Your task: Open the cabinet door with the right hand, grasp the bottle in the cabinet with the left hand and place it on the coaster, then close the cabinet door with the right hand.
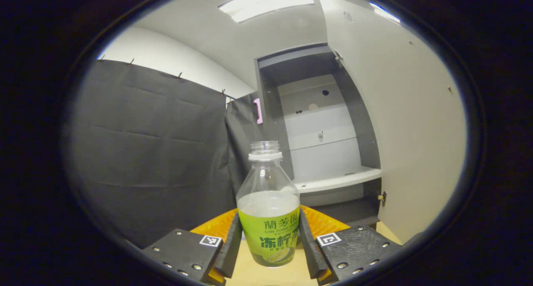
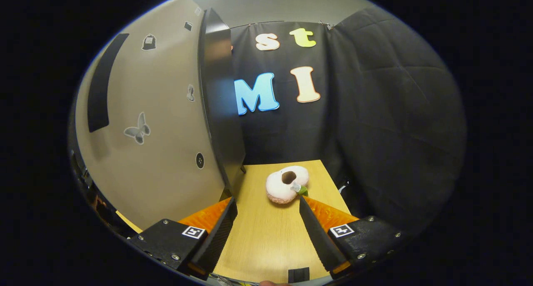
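Note:
A clear bottle (image 1: 269,211) with a green label and a white collar stands upright between my left gripper's (image 1: 269,214) fingers, which press on its sides. Its base is just over the wooden table (image 1: 254,273). Behind it the cabinet (image 1: 337,180) stands with its beige door (image 1: 412,132) swung wide on the right, and its white shelf is bare. In the right gripper view, my right gripper (image 2: 267,200) is open over the table (image 2: 266,240) with nothing between its fingers. The cabinet door (image 2: 158,123), with a black handle (image 2: 100,86) and a butterfly sticker, is close on its left.
A pink-white plush ring (image 2: 286,184) with a dark hole lies on the table just beyond the right fingertips. Black cloth walls (image 2: 387,123) close off the table's far and right sides. The door's dark edge (image 2: 220,111) reaches down to the tabletop.

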The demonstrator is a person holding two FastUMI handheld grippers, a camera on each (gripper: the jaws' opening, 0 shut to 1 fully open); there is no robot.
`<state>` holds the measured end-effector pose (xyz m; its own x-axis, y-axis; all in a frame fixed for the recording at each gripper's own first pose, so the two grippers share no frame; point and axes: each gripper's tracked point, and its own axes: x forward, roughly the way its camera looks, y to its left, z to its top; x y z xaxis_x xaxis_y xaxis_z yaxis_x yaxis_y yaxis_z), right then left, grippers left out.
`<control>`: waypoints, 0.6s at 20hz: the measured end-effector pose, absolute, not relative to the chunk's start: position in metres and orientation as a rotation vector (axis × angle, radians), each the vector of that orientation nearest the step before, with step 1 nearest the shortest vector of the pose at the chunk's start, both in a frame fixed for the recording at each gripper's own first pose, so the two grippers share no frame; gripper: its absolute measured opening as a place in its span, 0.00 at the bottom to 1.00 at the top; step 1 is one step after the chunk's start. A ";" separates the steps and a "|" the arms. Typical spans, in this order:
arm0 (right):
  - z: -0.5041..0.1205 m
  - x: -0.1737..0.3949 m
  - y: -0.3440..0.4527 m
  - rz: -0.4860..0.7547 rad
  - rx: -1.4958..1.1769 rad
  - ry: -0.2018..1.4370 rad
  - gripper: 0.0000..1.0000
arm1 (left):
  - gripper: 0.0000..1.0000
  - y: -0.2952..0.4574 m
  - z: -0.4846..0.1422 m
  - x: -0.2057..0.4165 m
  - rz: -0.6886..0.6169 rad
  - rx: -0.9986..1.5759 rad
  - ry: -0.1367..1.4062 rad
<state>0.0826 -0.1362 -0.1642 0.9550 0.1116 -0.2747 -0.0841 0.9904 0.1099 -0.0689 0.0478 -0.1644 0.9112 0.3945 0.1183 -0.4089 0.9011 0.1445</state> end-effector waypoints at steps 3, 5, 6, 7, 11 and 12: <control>-0.179 0.092 -0.130 0.095 0.046 0.299 0.93 | 0.72 0.063 -0.214 -0.085 0.443 0.176 -0.045; -0.193 0.094 -0.126 0.097 -0.008 0.309 0.93 | 0.67 0.067 -0.247 -0.088 0.440 0.152 -0.031; -0.202 0.095 -0.120 0.108 -0.018 0.322 0.93 | 0.68 0.068 -0.264 -0.090 0.447 0.136 -0.019; -0.211 0.094 -0.113 0.124 -0.027 0.337 0.93 | 0.67 0.069 -0.284 -0.093 0.447 0.117 -0.006; -0.238 0.092 -0.089 0.186 -0.072 0.393 0.93 | 0.72 0.070 -0.348 -0.097 0.462 0.102 0.049; -0.238 0.093 -0.086 0.189 -0.078 0.391 0.92 | 0.72 0.070 -0.359 -0.101 0.467 0.103 0.059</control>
